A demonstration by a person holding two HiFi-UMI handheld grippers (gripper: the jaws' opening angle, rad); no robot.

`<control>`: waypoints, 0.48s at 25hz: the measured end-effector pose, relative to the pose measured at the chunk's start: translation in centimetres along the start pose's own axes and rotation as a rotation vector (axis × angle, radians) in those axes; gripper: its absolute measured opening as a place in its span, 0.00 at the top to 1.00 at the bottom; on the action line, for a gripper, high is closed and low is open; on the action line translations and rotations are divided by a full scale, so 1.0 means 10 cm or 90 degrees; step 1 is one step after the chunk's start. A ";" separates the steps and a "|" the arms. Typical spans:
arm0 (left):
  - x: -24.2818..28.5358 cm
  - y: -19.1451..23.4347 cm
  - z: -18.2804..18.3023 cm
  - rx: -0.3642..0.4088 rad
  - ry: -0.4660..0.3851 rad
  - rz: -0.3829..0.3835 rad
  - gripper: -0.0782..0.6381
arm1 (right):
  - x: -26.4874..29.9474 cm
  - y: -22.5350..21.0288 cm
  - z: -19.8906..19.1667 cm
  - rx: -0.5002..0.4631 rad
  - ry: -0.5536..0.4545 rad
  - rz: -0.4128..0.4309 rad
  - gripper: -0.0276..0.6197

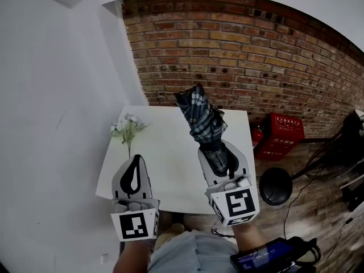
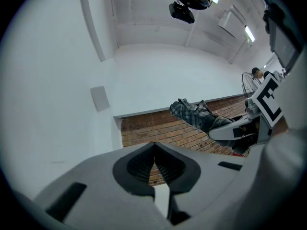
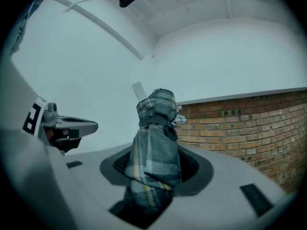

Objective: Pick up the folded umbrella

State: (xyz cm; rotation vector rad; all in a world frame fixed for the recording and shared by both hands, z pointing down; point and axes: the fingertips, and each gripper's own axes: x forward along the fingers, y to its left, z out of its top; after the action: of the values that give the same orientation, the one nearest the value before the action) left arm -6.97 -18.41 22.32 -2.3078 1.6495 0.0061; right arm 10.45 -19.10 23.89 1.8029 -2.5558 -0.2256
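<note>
The right gripper is closed on the umbrella. The umbrella stands almost upright between the jaws, its top leaning a little to the left, and it is over the right part of the white table. The plaid fabric fills the gap between the jaws. In the right gripper view the lower end of the umbrella goes down into the dark space between them, so the handle cannot be seen. In the head view this lower end is also hidden, behind the gripper body.

The left gripper is closed as well, with the tips touching and nothing between them. It is over the near left part of the table, well apart from the umbrella. Its own view looks up at a wall and a ceiling. The right gripper with the umbrella shows at that view's right side, partly cut off.

A small bunch of white flowers is at the far left of the table. What holds it is too small to tell. Both grippers cover the near edge of the table.

On the floor to the right, near the brick wall, stands a red crate, partly behind the table corner. Nearer is a round black thing which I cannot identify.
</note>
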 end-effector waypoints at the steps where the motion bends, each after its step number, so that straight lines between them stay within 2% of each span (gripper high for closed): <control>1: 0.01 0.00 0.00 0.000 0.000 -0.001 0.88 | 0.00 0.00 0.00 -0.001 -0.002 0.000 0.67; 12: 0.06 -0.02 -0.03 -0.004 -0.010 -0.011 0.88 | 0.00 -0.02 -0.02 -0.008 -0.002 -0.011 0.67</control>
State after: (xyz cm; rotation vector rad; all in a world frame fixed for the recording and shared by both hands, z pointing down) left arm -6.61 -18.98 22.52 -2.3208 1.6237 0.0260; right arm 10.62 -19.18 24.06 1.8217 -2.5370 -0.2441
